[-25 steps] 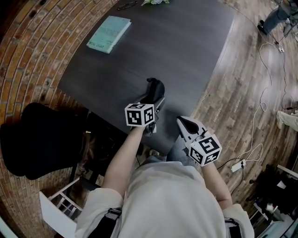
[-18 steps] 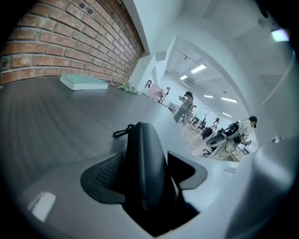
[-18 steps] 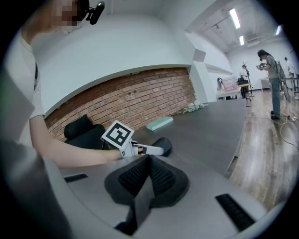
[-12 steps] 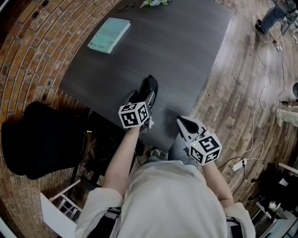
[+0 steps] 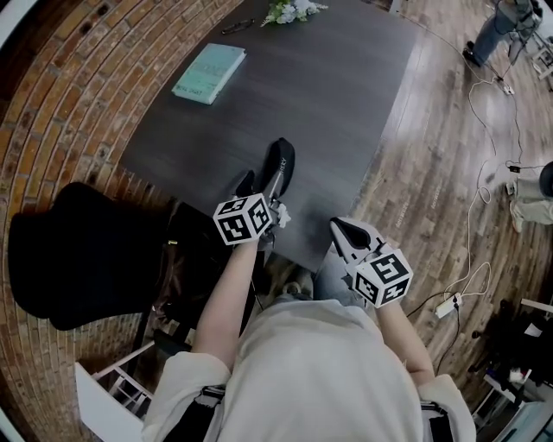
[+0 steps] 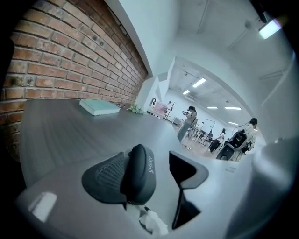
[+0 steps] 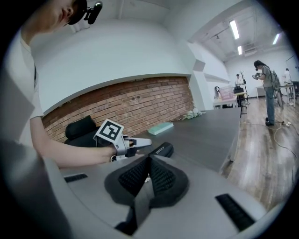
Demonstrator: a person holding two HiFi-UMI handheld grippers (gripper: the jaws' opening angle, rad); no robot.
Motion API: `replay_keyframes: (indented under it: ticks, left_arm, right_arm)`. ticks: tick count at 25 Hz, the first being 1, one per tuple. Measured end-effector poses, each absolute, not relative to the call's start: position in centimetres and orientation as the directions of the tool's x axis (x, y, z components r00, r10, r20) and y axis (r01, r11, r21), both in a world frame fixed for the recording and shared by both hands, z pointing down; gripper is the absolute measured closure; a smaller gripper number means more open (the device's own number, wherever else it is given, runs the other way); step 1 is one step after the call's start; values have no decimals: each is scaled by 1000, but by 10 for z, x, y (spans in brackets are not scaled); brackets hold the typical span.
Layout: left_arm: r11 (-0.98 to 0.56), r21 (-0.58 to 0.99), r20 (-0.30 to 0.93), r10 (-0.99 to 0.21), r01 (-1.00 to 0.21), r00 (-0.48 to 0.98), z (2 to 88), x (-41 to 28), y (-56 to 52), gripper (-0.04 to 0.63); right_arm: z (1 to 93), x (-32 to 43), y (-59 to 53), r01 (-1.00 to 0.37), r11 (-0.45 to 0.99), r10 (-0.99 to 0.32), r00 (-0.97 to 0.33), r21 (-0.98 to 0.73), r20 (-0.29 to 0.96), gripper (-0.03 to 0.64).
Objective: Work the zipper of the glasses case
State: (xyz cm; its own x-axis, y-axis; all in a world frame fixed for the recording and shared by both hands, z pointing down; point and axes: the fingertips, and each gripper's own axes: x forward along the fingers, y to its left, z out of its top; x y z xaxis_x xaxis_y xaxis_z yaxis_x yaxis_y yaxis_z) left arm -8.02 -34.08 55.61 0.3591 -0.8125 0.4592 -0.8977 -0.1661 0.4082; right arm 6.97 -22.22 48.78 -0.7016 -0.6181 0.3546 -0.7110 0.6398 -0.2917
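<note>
**Left jaws spread at case end, right jaws shut**

Nearest is the person's light shirt (image 5: 302, 371), with the bare left forearm (image 5: 226, 298) reaching away. The right gripper (image 5: 344, 231) hangs off the table's near edge, over the lap. Its jaws are pressed together, pads meeting with nothing between, as the right gripper view shows clearly. It sits right of the case and nearer than it, not touching.

The left gripper (image 5: 270, 200) is just over the near edge of the dark table (image 5: 346, 104), with its marker cube (image 5: 244, 218) on top. Its jaws stand wide and have just been opening, with the near end of the black glasses case (image 5: 278, 166) between them. In the left gripper view the case sits close against the left pad (image 6: 105, 175), contact unsure. There is a clear gap to the right jaw, so no clamp. A small white scrap (image 6: 150, 223) shows below the case by the jaw roots; what it is can't be told.

The case lies on the table close to the near edge, long axis running away, and the zipper can't be made out. A black chair (image 5: 78, 259) stands left of the table. Farther on the table are a teal book (image 5: 209, 73) at far left and white flowers (image 5: 294, 10) at the far edge. The wood floor (image 5: 449, 173) with cables (image 5: 479, 216) lies to the right. A brick wall (image 6: 70, 60) runs along the left, and people (image 6: 189, 122) stand far off.
</note>
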Motion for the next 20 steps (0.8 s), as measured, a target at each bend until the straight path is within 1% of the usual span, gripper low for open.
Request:
replay_keyframes:
  ticks: [4,7,11,16,20]
  left_arm:
    - [-222,441,397,-821,-870,411,523,-74,-303,344]
    - [-240,458,363,-829,-856,426,504,-72,-271,415]
    - [-261,456,344,-830,-851,439,487,-73,-229,487]
    - [-302,400,341,-827,-865,446,473,-77,-185,553]
    - [-335,366,338,-821,-868,460,463,-76,-153,578]
  right_arm:
    - [476,62,-203,-719,640,-643,-694,-270,325,615]
    - [466,59,-187,-729,636,-665,-684,-252,300,615]
    - [452,55,-163,-735,642,-683,-678,-217,274,615]
    - [441,50,-136,-744,641,-704,-668,-189,241,615]
    - [431,48,-120,-751,638,-721,-660,-170,210,615]
